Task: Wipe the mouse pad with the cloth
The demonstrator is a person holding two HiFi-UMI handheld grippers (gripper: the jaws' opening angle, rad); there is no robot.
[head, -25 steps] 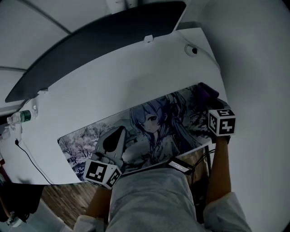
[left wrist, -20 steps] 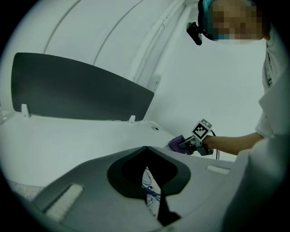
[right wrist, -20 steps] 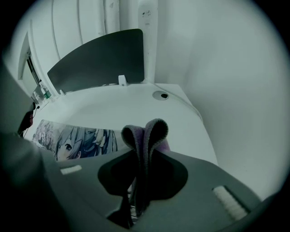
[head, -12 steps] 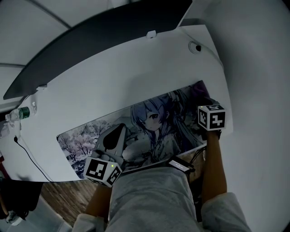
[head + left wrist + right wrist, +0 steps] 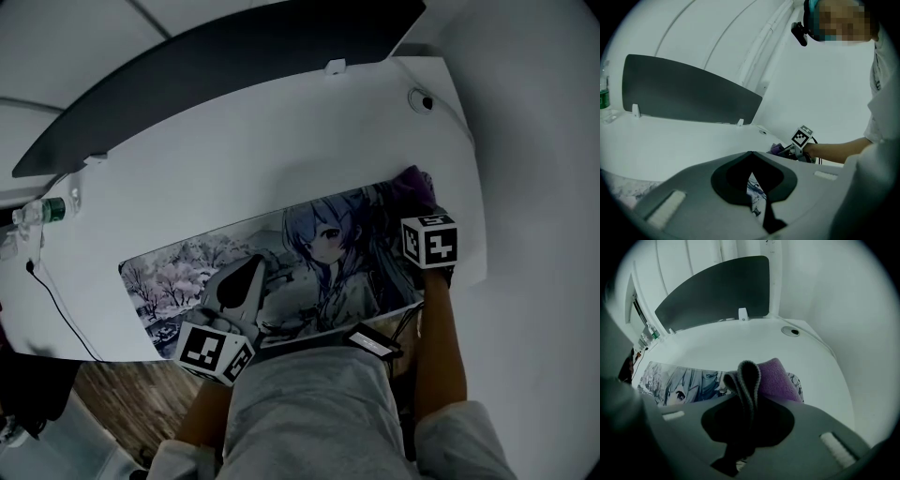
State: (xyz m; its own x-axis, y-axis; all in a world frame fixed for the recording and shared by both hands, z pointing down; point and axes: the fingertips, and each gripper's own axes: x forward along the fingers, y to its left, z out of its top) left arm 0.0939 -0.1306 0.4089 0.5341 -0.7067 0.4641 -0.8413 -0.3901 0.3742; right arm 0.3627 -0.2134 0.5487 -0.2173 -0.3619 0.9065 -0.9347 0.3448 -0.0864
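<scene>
A long mouse pad [image 5: 281, 258] printed with an anime figure lies on the white desk [image 5: 234, 159]; it also shows in the right gripper view as the mouse pad [image 5: 679, 380]. My right gripper [image 5: 417, 202] is shut on a purple and grey cloth [image 5: 761, 378], which rests on the pad's right end as the cloth [image 5: 412, 187]. My left gripper [image 5: 246, 277] sits low over the pad's front left part, jaws shut with nothing between them. In the left gripper view the right gripper's marker cube [image 5: 801, 137] and the cloth [image 5: 778, 149] show far off.
A dark curved panel [image 5: 216, 66] stands along the desk's back edge. A bottle [image 5: 42, 211] and a thin cable [image 5: 56, 309] are at the far left. A round cable hole [image 5: 422, 100] lies at the back right. A small dark device [image 5: 373, 342] lies at the desk's front edge.
My right gripper has slid left and back along the pad's right end with the cloth. The left gripper has stayed in place on the pad.
</scene>
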